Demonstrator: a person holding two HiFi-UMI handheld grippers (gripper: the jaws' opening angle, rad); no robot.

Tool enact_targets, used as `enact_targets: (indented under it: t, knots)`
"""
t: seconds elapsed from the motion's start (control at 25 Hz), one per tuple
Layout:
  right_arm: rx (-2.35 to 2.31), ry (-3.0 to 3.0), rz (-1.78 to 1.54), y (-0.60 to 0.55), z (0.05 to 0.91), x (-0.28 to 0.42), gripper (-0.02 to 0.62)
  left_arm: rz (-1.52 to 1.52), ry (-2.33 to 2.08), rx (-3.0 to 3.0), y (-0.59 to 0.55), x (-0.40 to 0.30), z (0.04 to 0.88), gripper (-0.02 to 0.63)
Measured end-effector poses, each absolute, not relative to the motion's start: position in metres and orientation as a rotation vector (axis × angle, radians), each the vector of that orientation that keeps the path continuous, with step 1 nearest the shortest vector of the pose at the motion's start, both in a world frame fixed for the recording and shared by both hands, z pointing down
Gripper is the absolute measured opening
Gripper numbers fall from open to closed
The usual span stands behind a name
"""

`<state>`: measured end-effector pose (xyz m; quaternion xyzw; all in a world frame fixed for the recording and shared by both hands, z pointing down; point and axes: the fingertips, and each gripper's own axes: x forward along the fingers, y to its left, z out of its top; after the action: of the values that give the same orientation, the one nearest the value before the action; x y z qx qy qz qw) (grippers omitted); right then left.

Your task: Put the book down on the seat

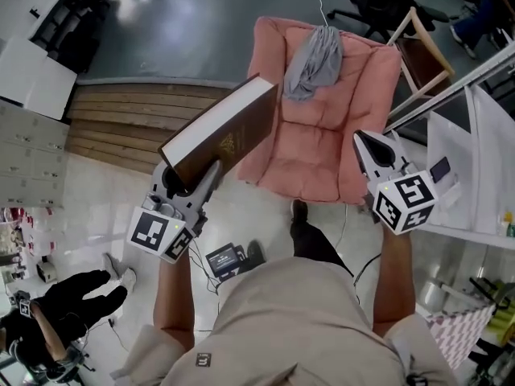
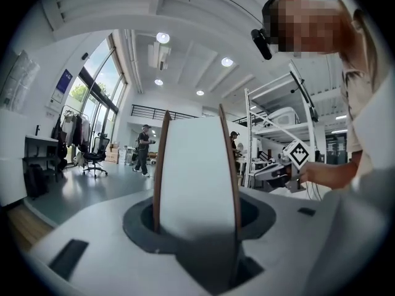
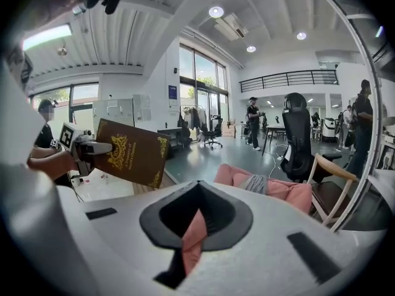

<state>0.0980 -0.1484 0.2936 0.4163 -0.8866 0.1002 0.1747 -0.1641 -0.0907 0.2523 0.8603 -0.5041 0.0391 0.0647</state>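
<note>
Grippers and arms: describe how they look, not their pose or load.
The left gripper and right gripper are light grey, tapering toward two jaws. Each carries a white cube with black square markers. The forearms are bare; the person wears a beige short-sleeved shirt.

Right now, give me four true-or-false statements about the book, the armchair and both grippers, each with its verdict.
1. The book lies on the seat of the armchair. False: the left gripper holds it up in the air, off the seat.
2. A grey cloth hangs over the armchair's back. True.
3. The right gripper grips the book. False: it holds nothing; only the left gripper has the book.
4. The armchair's cushions are pink. True.
</note>
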Motion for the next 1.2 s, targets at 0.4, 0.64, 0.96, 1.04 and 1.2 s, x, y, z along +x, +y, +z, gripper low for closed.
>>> enact_targets:
  t: [0.4,0.64,0.96,1.04,1.2]
  knots:
    - [1.137,-2.467,0.383,-0.195,0.354,0.108,-0.009,0.191,-1.458,2.480,-0.155,-0.156,0.328,0.224]
    - [1.119,-2.454,0.434,-0.224,0.387,0.111,-0.009,0.204,-1.417,2.436,-0.195,-0.153,0.393,0.222]
    - [1.090,-2.402,0.531,-0.250,0.444,0.129,-0.009,0.273,-1.354,2.315,-0.241,-0.136,0.481,0.224]
    - [1.084,-2.390,0.549,-0.254,0.458,0.129,-0.009,0.290,-1.342,2.291,-0.248,-0.138,0.503,0.224]
    - [1.071,-2.367,0.575,-0.257,0.482,0.126,-0.009,0.325,-1.321,2.246,-0.258,-0.142,0.545,0.222]
